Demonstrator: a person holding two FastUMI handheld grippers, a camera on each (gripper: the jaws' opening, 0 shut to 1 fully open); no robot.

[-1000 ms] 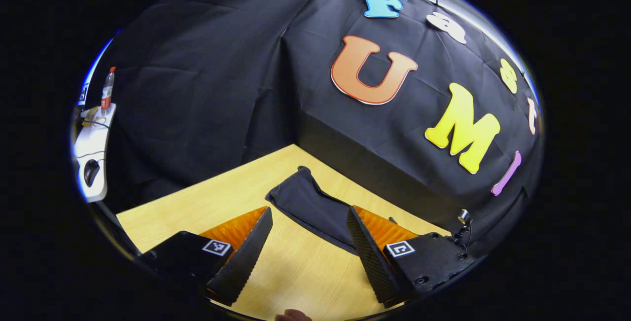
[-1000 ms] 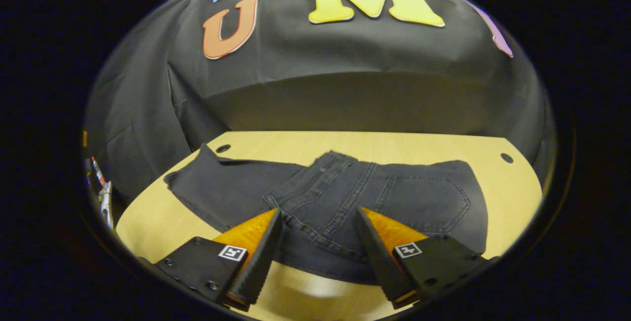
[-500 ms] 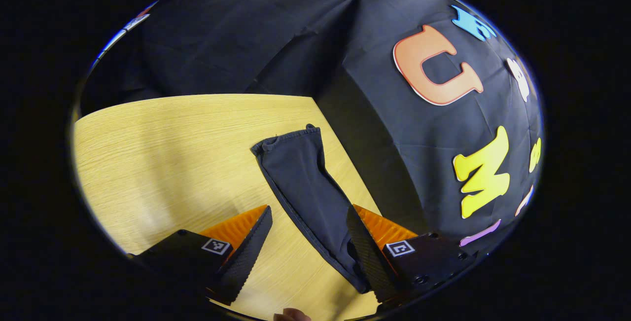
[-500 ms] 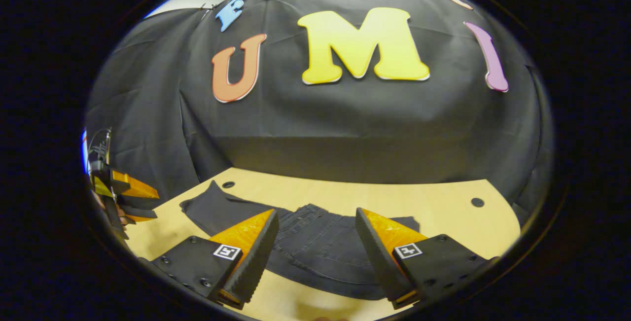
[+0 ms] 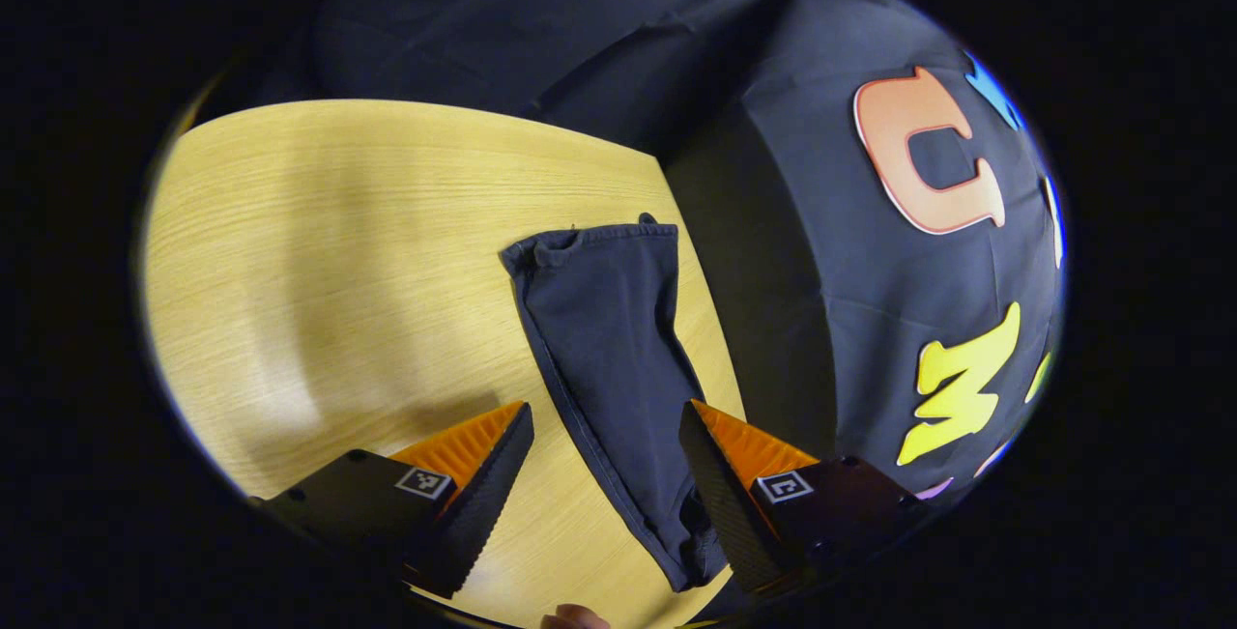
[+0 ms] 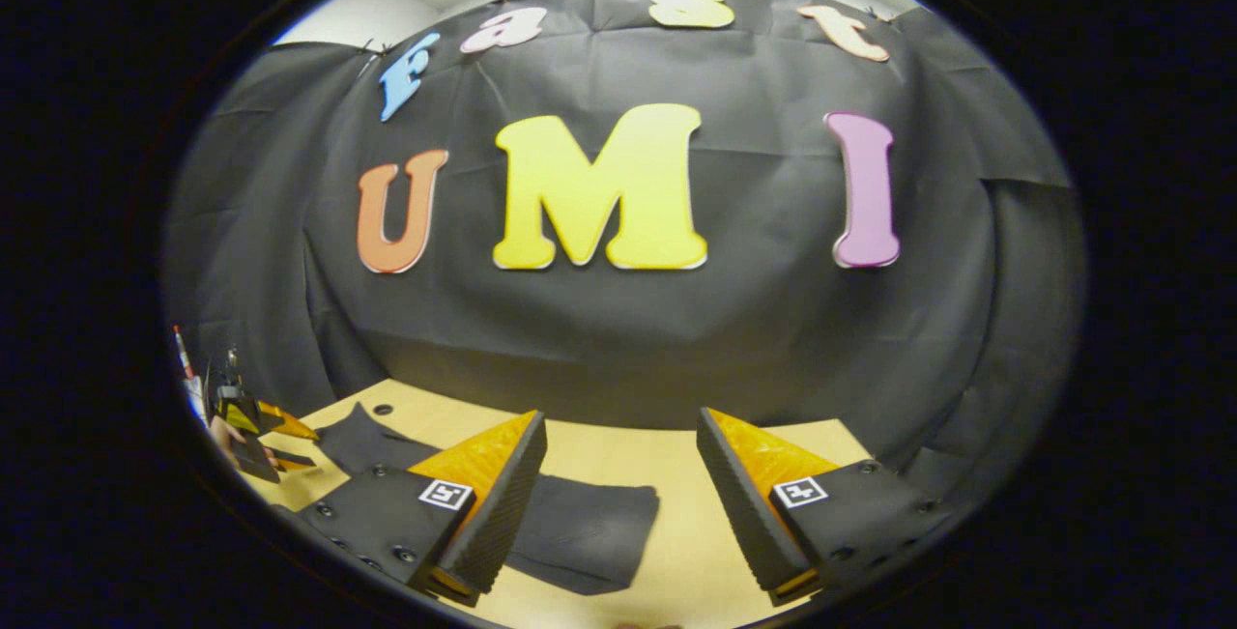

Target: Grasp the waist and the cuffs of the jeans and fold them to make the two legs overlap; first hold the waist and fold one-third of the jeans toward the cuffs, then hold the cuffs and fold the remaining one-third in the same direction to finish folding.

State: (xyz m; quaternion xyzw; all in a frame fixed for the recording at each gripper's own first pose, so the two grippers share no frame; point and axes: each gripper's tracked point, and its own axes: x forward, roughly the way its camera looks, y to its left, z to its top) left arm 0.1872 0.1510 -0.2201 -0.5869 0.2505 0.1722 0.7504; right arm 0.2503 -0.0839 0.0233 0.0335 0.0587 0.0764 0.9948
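Observation:
The dark jeans lie flat on the wooden table [image 5: 319, 252]. In the left gripper view one leg [image 5: 614, 358] runs away from me to its cuff [image 5: 589, 241]. My left gripper [image 5: 599, 503] hovers open above that leg's near end, which lies by the right finger. In the right gripper view the jeans [image 6: 589, 532] show low between the fingers, their waist end nearest. My right gripper [image 6: 623, 513] is open and raised, nothing between its fingers. The left gripper [image 6: 290, 443] appears far left in that view, held by a hand, near the leg end.
The booth's black cloth wall [image 6: 618, 339] stands close behind the table's far edge. A small round hole [image 6: 384, 409] sits in the table top near the leg. Bare wood [image 5: 290, 320] spreads to the left of the cuff.
The right gripper has tilted up and drawn back, so the jeans sank low in its view. The left gripper has turned down toward the table, bringing leg and cuff to mid-view.

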